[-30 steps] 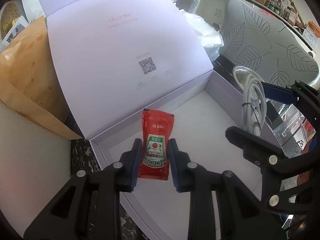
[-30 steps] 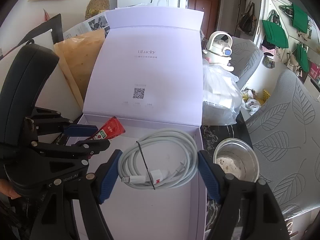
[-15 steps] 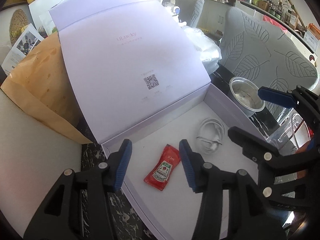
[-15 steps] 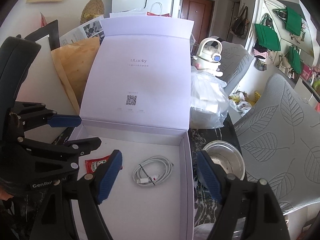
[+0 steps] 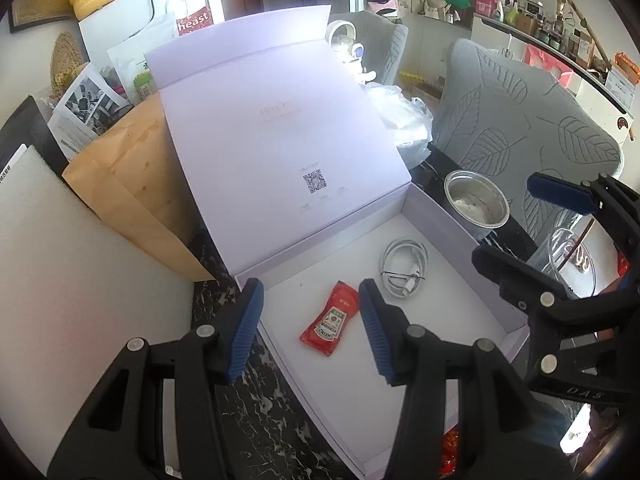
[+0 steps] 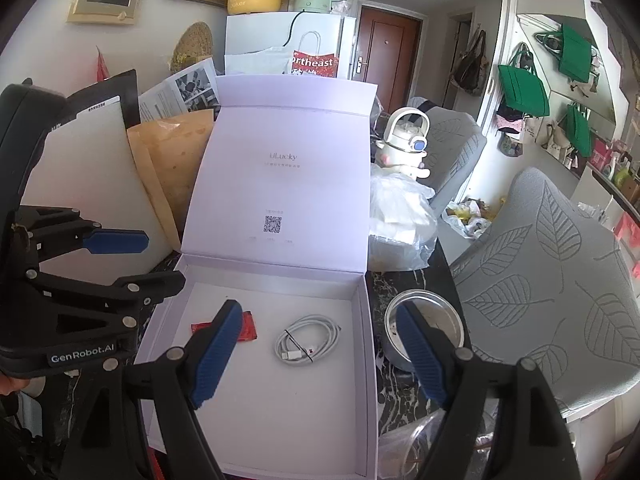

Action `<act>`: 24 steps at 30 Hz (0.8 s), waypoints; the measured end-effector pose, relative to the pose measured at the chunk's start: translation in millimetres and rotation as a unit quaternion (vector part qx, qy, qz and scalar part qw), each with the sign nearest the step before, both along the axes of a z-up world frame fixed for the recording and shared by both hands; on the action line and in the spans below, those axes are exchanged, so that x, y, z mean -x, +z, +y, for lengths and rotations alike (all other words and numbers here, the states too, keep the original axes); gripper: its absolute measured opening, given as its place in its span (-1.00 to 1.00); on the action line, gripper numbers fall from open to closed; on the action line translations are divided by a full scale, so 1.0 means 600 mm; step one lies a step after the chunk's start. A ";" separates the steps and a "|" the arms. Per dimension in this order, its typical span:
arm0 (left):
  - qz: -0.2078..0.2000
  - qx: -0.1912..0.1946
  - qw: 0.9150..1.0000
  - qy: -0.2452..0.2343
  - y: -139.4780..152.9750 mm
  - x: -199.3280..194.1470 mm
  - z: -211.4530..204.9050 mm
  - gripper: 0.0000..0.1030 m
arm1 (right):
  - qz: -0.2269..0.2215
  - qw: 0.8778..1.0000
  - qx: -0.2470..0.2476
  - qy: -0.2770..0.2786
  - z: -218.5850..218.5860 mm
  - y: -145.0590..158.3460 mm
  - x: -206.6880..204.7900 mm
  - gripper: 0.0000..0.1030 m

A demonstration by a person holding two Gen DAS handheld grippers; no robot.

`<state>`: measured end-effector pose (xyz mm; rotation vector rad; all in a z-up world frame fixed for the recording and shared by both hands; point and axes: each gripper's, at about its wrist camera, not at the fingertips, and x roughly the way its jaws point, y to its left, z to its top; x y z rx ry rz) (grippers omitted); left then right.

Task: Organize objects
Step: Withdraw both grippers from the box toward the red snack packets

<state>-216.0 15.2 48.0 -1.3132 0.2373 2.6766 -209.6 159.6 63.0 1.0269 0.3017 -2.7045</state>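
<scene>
Both my claws hang wide apart and hold nothing: left gripper (image 5: 310, 328) above the near left part of the box (image 5: 448, 216), right gripper (image 6: 316, 354) above its near right side. The ketchup sachet (image 5: 330, 319) lies flat on the box floor, the coiled white cable (image 6: 307, 340) just beside it, not touching. Risks as I judge them: the tall lid (image 6: 288, 184) stands propped open at the back, and a careless reach with either claw could knock it shut or push the whole light box along the marble top (image 5: 256, 420). The two rigs sit close together, so they could clash over the box. The steel bowl (image 6: 424, 320) stands just beside the right wall, easy to clip on the way out. The sachet is thin and slick, hard to re-pinch from a flat floor; the cable loop could snag a fingertip. Surface is dark veined stone, crowded: brown paper bag (image 5: 132, 184) and white foam sheet (image 5: 80, 280) left, plastic bag (image 6: 400, 224) behind right. Room is a cluttered home, grey leaf-print chair (image 6: 552, 280), green bags (image 6: 520, 88) on the wall.
</scene>
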 end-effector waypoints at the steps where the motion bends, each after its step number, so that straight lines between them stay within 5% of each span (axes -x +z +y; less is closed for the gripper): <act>1: 0.003 0.000 1.000 0.001 0.006 -0.007 -0.001 -0.07 | 0.002 1.000 0.000 -0.001 0.001 0.005 -0.006 0.54; 11: 0.027 -0.002 1.000 -0.002 0.050 -0.067 0.003 -0.06 | 0.028 1.000 0.002 -0.006 0.006 0.052 -0.071 0.54; 24: 0.055 -0.011 0.998 0.002 0.093 -0.139 -0.002 0.31 | 0.051 0.999 0.002 -0.017 0.012 0.086 -0.158 0.55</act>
